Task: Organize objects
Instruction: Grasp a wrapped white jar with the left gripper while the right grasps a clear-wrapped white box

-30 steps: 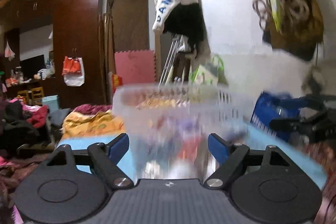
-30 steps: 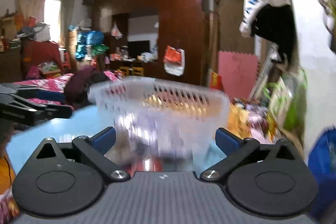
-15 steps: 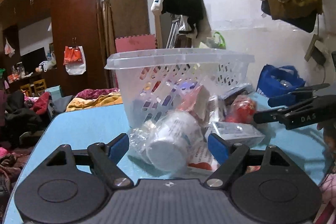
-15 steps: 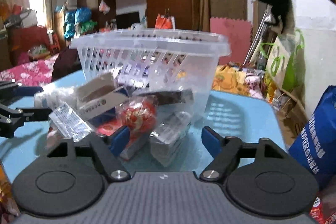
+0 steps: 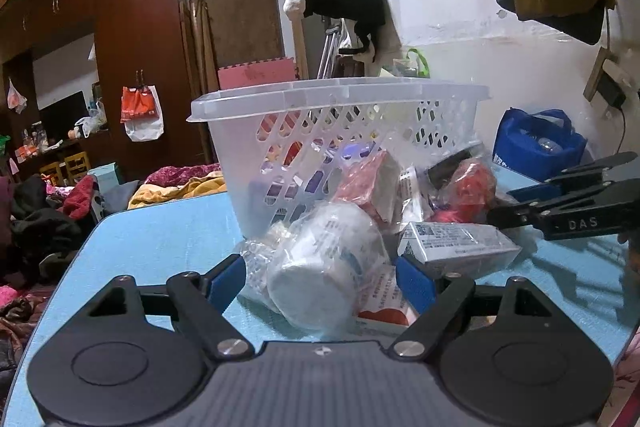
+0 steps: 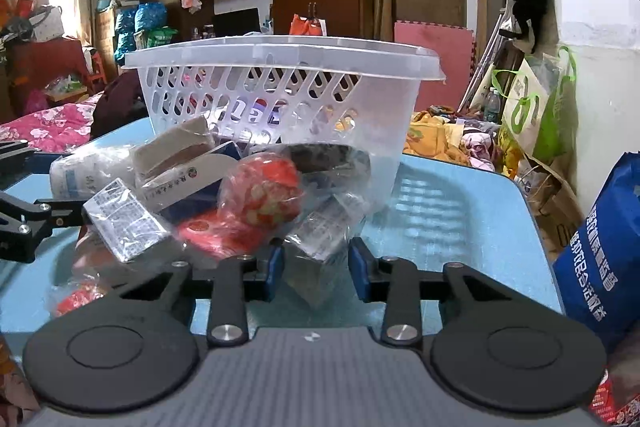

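A clear plastic basket (image 5: 340,115) stands on the blue table (image 5: 160,239), also in the right wrist view (image 6: 280,75). A heap of bagged items lies in front of it. My left gripper (image 5: 320,281) is open around a white jar in a plastic bag (image 5: 324,267). My right gripper (image 6: 316,267) is part closed around a small bagged box (image 6: 320,231), the pads close to its sides; contact is unclear. A red bagged item (image 6: 260,191) and a silver box (image 6: 120,219) lie beside it. The right gripper shows at the right of the left view (image 5: 568,203).
A blue bag (image 6: 600,251) stands at the table's right edge. A silver-white box (image 5: 456,243) and a red packet (image 5: 368,183) lie in the heap. The room behind holds wardrobes, bedding and clutter. The table edge (image 5: 80,251) is near on the left.
Both grippers have come lower and closer to the heap. The right gripper's fingers have narrowed around the small bagged box. The left stays open around the jar.
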A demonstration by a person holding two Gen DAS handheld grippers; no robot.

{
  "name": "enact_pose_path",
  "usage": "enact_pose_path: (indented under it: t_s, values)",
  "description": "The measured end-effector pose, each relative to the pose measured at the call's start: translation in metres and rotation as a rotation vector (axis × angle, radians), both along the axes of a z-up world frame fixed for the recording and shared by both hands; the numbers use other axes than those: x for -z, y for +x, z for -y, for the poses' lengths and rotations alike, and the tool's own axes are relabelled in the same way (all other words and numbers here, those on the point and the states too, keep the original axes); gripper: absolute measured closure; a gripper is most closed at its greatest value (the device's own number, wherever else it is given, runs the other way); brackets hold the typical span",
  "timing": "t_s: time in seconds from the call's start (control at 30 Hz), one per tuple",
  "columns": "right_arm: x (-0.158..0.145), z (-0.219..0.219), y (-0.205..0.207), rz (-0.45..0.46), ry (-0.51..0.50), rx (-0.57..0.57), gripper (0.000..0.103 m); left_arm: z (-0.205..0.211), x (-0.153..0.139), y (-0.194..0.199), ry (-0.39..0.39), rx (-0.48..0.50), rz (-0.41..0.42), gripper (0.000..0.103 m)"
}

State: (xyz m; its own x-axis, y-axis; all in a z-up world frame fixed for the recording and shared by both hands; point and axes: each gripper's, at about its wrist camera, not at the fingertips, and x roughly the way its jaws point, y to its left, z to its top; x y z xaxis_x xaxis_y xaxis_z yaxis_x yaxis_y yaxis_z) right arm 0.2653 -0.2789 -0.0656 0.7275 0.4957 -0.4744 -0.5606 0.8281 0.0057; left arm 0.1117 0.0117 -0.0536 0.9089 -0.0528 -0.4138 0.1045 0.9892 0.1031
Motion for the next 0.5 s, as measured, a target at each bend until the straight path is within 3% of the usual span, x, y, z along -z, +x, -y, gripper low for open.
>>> enact_pose_path:
  t_s: [0.2, 0.27, 0.3, 0.5]
  values:
    - [-0.003, 0.012, -0.006, 0.005, 0.038, 0.018, 0.065, 0.000, 0.001, 0.003, -0.013, -0.010, -0.010, 0.020]
    - [-0.003, 0.010, -0.003, -0.009, 0.041, 0.012, 0.064, -0.002, 0.001, 0.003, -0.023, -0.021, -0.008, 0.044]
    - [-0.004, 0.009, -0.002, -0.011, 0.042, 0.011, 0.063, -0.003, 0.002, 0.003, -0.034, -0.017, -0.010, 0.047]
    - [-0.002, 0.011, 0.003, -0.046, 0.069, 0.014, 0.056, -0.003, 0.006, -0.002, -0.034, -0.021, 0.022, 0.047]
